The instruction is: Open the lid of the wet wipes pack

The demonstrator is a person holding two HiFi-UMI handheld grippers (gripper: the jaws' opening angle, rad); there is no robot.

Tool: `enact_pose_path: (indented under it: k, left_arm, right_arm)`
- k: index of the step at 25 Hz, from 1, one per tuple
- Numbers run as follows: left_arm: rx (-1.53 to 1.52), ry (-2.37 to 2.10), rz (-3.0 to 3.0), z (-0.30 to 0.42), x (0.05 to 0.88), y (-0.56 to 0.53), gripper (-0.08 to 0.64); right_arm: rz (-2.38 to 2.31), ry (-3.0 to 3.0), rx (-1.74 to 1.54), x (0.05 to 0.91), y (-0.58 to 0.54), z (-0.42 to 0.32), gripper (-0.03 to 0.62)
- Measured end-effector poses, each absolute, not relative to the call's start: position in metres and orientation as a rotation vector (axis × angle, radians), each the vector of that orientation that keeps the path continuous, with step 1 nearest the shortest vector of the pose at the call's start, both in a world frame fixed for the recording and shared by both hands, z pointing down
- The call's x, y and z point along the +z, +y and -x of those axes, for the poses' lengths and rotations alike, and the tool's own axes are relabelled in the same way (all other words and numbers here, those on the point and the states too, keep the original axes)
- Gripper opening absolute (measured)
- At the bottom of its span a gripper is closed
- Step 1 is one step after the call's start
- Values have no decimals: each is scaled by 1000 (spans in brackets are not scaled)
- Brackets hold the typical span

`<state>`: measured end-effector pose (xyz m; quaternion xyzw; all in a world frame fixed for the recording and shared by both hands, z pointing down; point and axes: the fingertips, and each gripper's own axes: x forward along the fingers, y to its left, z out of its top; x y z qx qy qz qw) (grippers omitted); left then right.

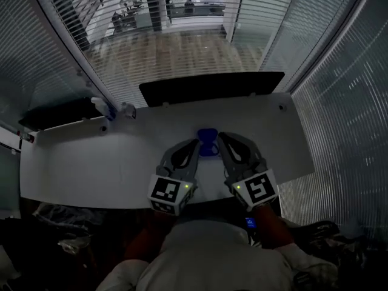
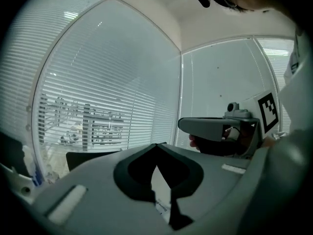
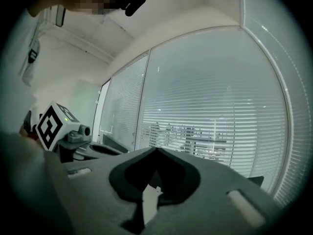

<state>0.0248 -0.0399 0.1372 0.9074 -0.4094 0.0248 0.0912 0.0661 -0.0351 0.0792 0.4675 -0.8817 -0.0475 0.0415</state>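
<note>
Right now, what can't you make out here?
Lid of the blue pack: head view, too small, open or closed unclear.
Printed white sliver between the left gripper's jaws: left gripper view, jaws cover the rest.
Whether the right gripper touches the pack: head view, too small.
Items at the table's far left corner: head view, too small.

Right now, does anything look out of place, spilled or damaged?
Nothing stands out. The wet wipes pack sits on the white table between the left gripper and right gripper; no spill or damage shows.
</note>
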Motion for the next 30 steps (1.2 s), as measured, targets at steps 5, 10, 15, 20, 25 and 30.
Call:
enact_pose_path:
  k: [5,10,15,20,25,30]
  left_arm:
    - [49,-1219,-2725,-25,126,-21,2]
    - [5,-1207,-2731,-23,118,3,2]
    - [-50,-1220,-2719,-17,110,21,3]
    - [-54,-1214,-2718,-16,113,27,3]
    - [-58,-1193,-2708,-19,115,28,3]
    - [-43,-1174,-2710,-21,117,28,3]
  right_arm:
    - [-1457,-2765,-111,67,-4,-60,2]
    - [-1446,-2775,-54,71,27,-55,2]
    - [-1434,-2769,-33,77,48,-52,2]
    - [-1438,-2786,-7,79,58,-48,2]
    - [-1441,-2810,63,82,56,-51,2]
    - [-1435,-2806,25,79,53,-50,0]
